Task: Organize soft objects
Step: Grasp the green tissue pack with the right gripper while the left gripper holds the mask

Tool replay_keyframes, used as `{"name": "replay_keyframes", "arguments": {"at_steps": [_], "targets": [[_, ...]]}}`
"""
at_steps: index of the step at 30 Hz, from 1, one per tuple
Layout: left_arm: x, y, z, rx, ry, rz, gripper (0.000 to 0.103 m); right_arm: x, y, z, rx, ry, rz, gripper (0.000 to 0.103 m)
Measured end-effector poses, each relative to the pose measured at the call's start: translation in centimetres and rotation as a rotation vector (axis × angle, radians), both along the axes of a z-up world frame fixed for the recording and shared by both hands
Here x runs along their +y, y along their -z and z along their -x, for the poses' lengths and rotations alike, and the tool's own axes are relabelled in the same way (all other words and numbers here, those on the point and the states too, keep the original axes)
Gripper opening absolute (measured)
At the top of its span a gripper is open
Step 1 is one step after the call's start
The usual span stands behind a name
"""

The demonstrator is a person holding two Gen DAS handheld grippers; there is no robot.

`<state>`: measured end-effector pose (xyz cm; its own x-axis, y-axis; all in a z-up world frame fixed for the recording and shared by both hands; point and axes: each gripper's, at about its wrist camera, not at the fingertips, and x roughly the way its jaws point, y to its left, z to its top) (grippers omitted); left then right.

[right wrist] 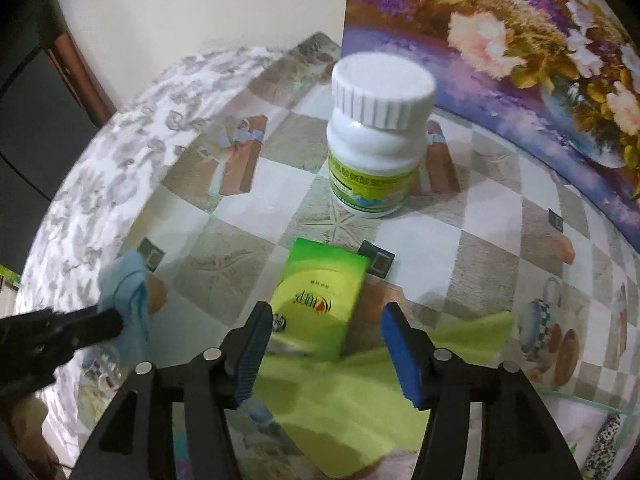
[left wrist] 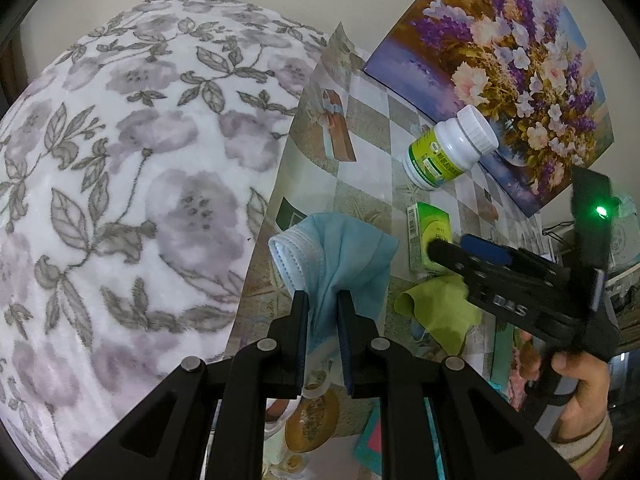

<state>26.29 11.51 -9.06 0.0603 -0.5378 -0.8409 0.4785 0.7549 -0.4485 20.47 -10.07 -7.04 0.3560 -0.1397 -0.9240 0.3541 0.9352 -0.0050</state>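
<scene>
My left gripper [left wrist: 323,300] is shut on a light blue face mask [left wrist: 340,252] and holds it above the table, next to a big floral fleece blanket [left wrist: 128,184]. The mask also shows in the right wrist view [right wrist: 126,292], bunched in the left gripper's fingers [right wrist: 100,326]. My right gripper [right wrist: 328,316] is open, its jaws wide apart over a lime green cloth [right wrist: 344,412] that lies flat on the table. The cloth also shows in the left wrist view [left wrist: 440,312], under the right gripper [left wrist: 464,248].
A green box [right wrist: 320,300] lies just ahead of the right gripper's fingers. A white pill bottle [right wrist: 380,136] stands behind it. A flower painting [right wrist: 520,40] leans at the back right. The table has a checkered printed cover [right wrist: 500,240]. The blanket [right wrist: 112,160] fills the left side.
</scene>
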Motion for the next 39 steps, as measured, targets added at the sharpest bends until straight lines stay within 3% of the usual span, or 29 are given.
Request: {"name": "replay_keyframes", "arguments": {"at_steps": [12, 19, 29, 36, 39], "targets": [[-0.6, 0.4, 0.2, 0.006, 0.008, -0.003, 0.015, 0.6, 1.7, -1.6, 0.057, -0.008, -0.016, 0.063], [-0.6, 0.5, 0.2, 0.010, 0.008, 0.000, 0.015, 0.8, 1.6, -1.5, 0.051, -0.025, -0.015, 0.058], [-0.6, 0.6, 0.2, 0.009, 0.011, 0.000, 0.015, -1.2, -1.3, 0.6, -0.009, 0.014, -0.004, 0.056], [-1.2, 0.6, 0.2, 0.004, 0.027, -0.017, 0.015, -3.5, -1.2, 3.4, 0.051, 0.068, 0.079, 0.056], [-2.1, 0.3, 0.3, -0.003, 0.053, -0.026, 0.015, -4.5, -0.8, 5.0, 0.059, 0.094, 0.064, 0.056]]}}
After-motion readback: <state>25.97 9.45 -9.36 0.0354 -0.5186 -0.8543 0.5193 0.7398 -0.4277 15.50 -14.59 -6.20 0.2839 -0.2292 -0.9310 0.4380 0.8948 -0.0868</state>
